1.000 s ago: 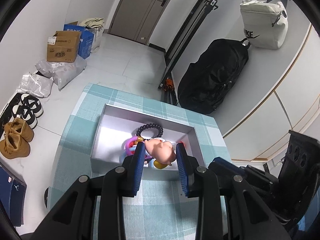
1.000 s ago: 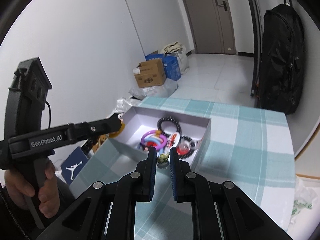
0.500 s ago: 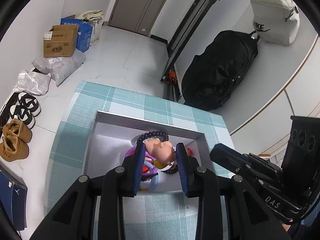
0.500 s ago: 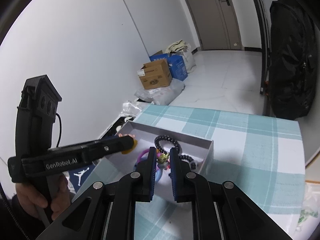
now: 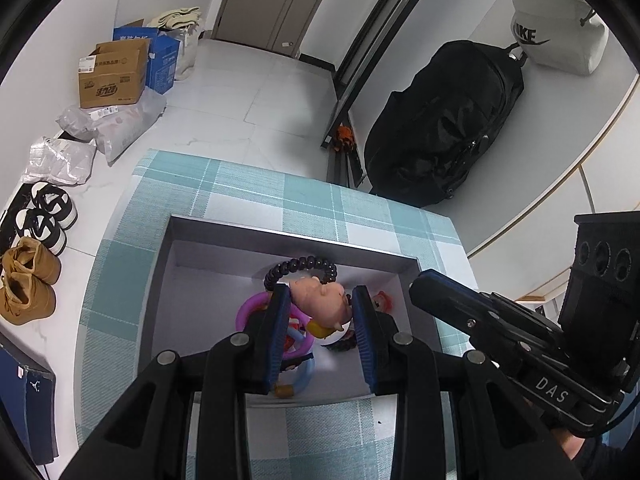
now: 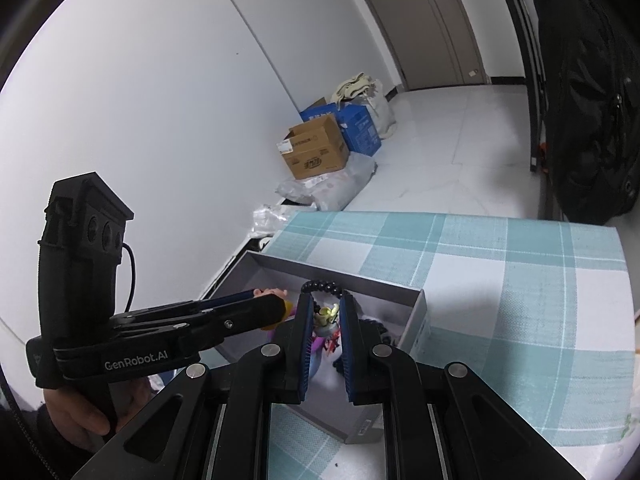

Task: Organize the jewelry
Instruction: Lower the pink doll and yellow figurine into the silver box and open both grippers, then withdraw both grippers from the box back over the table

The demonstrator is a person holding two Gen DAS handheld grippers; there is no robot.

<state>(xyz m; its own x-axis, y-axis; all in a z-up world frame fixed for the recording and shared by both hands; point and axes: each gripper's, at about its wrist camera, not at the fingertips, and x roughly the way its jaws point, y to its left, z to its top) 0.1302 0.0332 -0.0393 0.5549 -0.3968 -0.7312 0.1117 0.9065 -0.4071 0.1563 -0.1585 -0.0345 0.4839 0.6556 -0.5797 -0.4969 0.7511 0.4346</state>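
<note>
Hovering over a shallow grey box (image 5: 288, 236) on the counter (image 5: 256, 192), which wears a teal and white checked cloth, both claws point down into the jewelry heap. The left claw (image 5: 320, 308) is clamped on a pink doll-like figure (image 5: 320, 300), its blue pads pressing the figure's sides, with a yellow piece (image 5: 320, 329) showing just below it. In the right wrist view the same claw reaches in from the left, and the person's hand (image 6: 76, 416) grips its handle. The right claw (image 6: 325, 322) is closed on a small yellowish-green charm (image 6: 327, 314) pinched between its narrow pads; what the charm is exactly I cannot tell.

Inside the box, a black beaded bracelet (image 5: 304, 267) arches against the far wall just behind the pink figure. A purple ring (image 5: 248, 308) lies on the left of the heap, partly under the left claw's finger, and a light blue ring (image 5: 305, 376) sits nearer the front wall. A small red piece (image 5: 382, 300) lies to the right of the figure.

On the floor beyond the counter stand a cardboard carton (image 5: 112, 74), plastic parcels (image 5: 116, 124) and shoes (image 5: 44, 216); a black bag (image 5: 440, 128) leans against the wall on the right.
</note>
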